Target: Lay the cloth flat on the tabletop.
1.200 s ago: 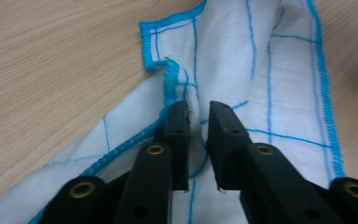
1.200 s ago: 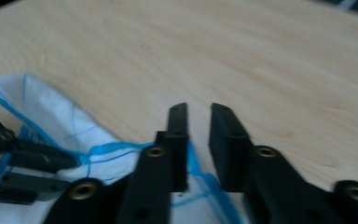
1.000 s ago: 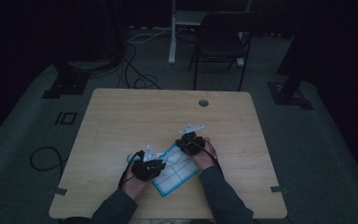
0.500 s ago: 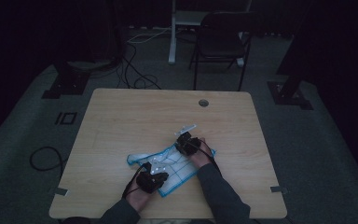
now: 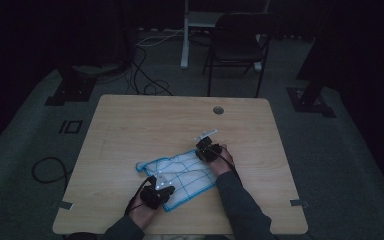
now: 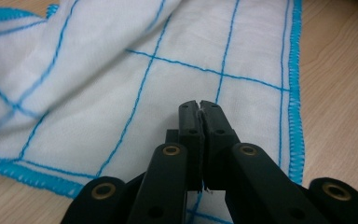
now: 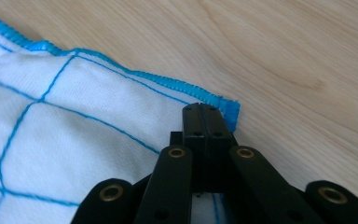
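Note:
A white cloth [image 5: 180, 172] with a blue grid and blue stitched hem lies rumpled on the wooden table [image 5: 145, 125], nearer its front edge. My left gripper [image 5: 163, 179] is at the cloth's near side. Seen from the left gripper view, the left gripper [image 6: 200, 105] has its jaws pressed together, having just closed, with the cloth [image 6: 121, 93] pinched under them. My right gripper [image 5: 202, 149] is at the cloth's far right corner. Through the right gripper view, the right gripper [image 7: 207, 108] is shut on the cloth [image 7: 74, 140] just inside the blue corner.
A round cable hole [image 5: 218, 110] sits near the table's far edge. Behind the table stand a dark folding chair [image 5: 240, 45] and a white post. Cables and stand bases [image 5: 72, 87] lie on the dim floor. Bare wood [image 7: 284, 56] lies to the right of the cloth.
My left gripper has come back toward the table's near edge and sunk onto the cloth. The cloth's raised far corner has dropped, and the cloth now spreads further left.

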Motion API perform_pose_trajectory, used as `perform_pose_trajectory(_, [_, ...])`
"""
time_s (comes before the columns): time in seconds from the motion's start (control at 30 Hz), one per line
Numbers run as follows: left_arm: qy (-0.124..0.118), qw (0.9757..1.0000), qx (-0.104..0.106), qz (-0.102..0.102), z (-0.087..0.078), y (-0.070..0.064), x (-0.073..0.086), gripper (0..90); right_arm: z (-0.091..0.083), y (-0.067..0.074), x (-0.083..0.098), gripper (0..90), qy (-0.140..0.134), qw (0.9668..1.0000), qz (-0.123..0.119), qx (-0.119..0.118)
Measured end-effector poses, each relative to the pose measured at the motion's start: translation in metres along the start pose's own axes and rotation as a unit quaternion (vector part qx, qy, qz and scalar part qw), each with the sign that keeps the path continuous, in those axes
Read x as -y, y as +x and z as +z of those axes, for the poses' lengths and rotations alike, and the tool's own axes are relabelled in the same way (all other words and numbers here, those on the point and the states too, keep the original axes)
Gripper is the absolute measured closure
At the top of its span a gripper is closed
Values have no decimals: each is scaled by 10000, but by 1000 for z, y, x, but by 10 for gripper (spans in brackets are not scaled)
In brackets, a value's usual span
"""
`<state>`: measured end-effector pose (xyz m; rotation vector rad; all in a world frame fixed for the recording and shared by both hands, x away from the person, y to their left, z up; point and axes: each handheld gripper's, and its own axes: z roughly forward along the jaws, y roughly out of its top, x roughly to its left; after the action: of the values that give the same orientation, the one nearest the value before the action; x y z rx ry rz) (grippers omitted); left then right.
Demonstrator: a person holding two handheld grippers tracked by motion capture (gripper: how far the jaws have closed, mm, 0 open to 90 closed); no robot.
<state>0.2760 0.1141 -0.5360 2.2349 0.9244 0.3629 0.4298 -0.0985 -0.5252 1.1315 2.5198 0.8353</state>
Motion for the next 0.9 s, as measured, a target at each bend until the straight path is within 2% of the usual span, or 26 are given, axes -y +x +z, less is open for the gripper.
perform_pose_trajectory(0.27, [8, 10000, -53, -21, -4, 7, 4, 886, -3, -16, 3, 900, 35, 9997, 153, 185])
perform_pose_trajectory(0.57, [76, 9999, -85, -13, -11, 16, 9, 886, -9, -40, 12, 900, 33, 9983, 435, 387])
perform_pose_trajectory(0.73, [51, 10000, -21, 11, -12, 20, 11, 886, -10, -46, 12, 900, 19, 9980, 474, 410])
perform_pose_trajectory(0.9, [72, 9999, -71, 7, -16, 26, 14, 886, -9, -54, 11, 900, 25, 9973, 542, 489])
